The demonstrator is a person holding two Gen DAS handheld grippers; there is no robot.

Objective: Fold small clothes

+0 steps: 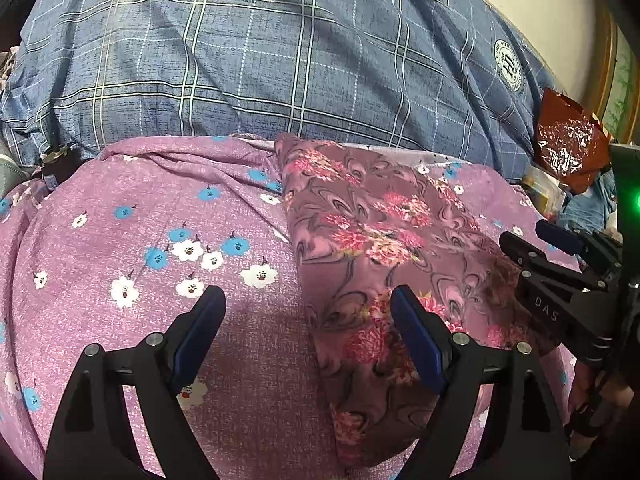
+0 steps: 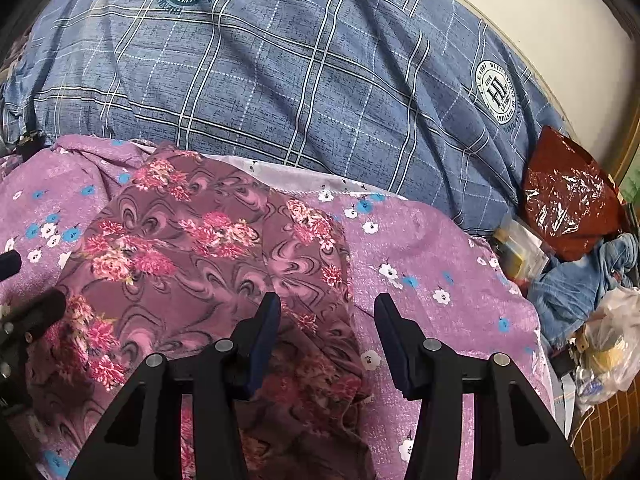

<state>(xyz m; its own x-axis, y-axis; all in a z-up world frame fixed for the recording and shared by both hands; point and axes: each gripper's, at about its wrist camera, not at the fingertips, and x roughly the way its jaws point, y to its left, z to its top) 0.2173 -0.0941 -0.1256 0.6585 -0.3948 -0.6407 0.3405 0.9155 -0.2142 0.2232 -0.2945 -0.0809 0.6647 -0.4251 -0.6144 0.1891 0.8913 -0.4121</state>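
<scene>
A maroon garment with pink flowers (image 1: pixel 380 240) (image 2: pixel 208 248) lies in a long folded strip on a purple sheet with small flowers (image 1: pixel 160 220) (image 2: pixel 432 260). My left gripper (image 1: pixel 308 296) hovers open and wide over the garment's left edge, one finger above the sheet and the other above the garment. My right gripper (image 2: pixel 327 300) is open about half way over the garment's right edge, with nothing pinched between its pads. Each gripper shows in the other's view: the right gripper (image 1: pixel 528 236) at the right side, the left gripper (image 2: pixel 28 280) at the left side.
A blue plaid quilt with round badges (image 1: pixel 280 60) (image 2: pixel 300 80) bulges behind the sheet. At the right lie a crinkled red foil bag (image 1: pixel 568 140) (image 2: pixel 568 200), blue denim cloth (image 2: pixel 580 280) and a clear plastic bag (image 2: pixel 612 340). A pale wall stands behind.
</scene>
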